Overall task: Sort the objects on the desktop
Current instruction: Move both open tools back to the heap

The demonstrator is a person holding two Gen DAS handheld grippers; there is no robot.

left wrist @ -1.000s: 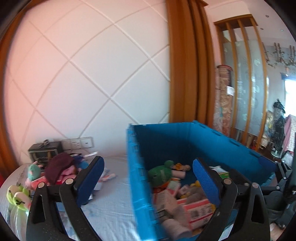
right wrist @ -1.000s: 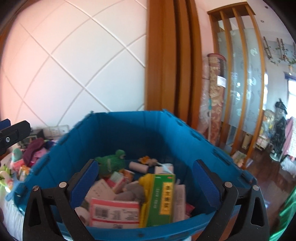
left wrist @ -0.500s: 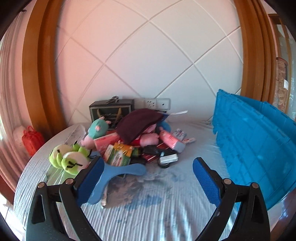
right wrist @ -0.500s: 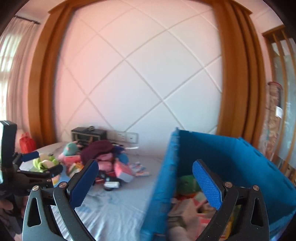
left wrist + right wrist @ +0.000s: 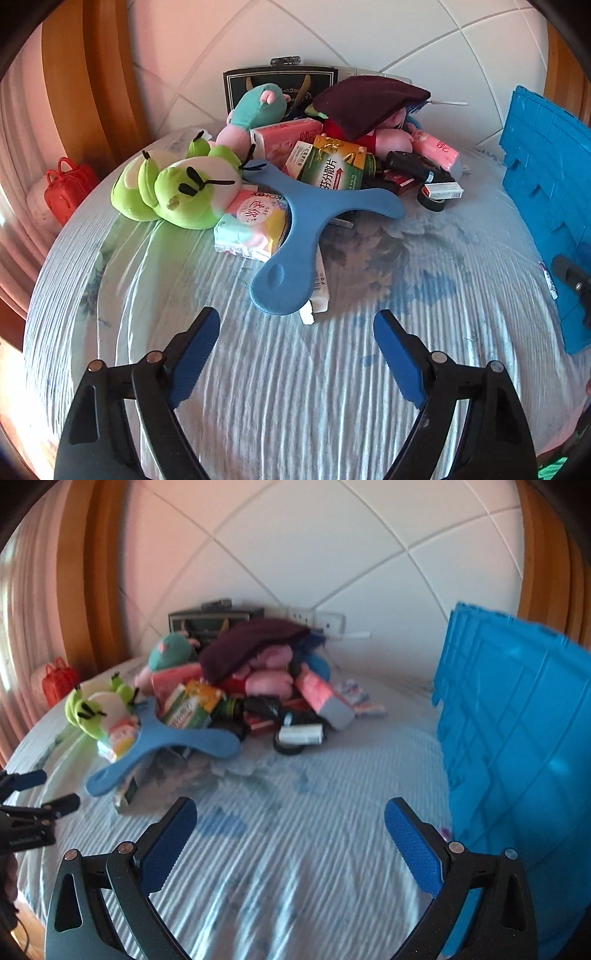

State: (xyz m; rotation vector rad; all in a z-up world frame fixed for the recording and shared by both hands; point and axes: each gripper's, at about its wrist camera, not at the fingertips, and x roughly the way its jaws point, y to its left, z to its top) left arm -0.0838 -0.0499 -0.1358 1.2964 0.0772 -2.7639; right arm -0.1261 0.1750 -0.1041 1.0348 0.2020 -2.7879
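Observation:
A pile of objects lies at the back of the cloth-covered table (image 5: 295, 398). It includes a blue boomerang (image 5: 306, 221), a green plush (image 5: 177, 188), a green box (image 5: 334, 166), a pastel tissue pack (image 5: 251, 221) and a maroon cloth (image 5: 369, 99). My left gripper (image 5: 297, 325) hovers just short of the boomerang's near arm, its jaws closing with nothing between them. My right gripper (image 5: 291, 812) stands open over bare cloth, between the pile and the blue crate (image 5: 517, 738). In the right wrist view the left gripper (image 5: 55, 788) shows at the left edge.
A white tube (image 5: 317, 291) pokes out from under the boomerang. A black tape roll (image 5: 432, 203) and small boxes lie on the pile's right side. The crate (image 5: 550, 192) walls off the right. A red bag (image 5: 66, 184) sits beyond the table's left edge.
Both views have swung left and down, away from the crate's inside to the pile on the table. The left gripper came close to the boomerang and its jaws narrowed a little.

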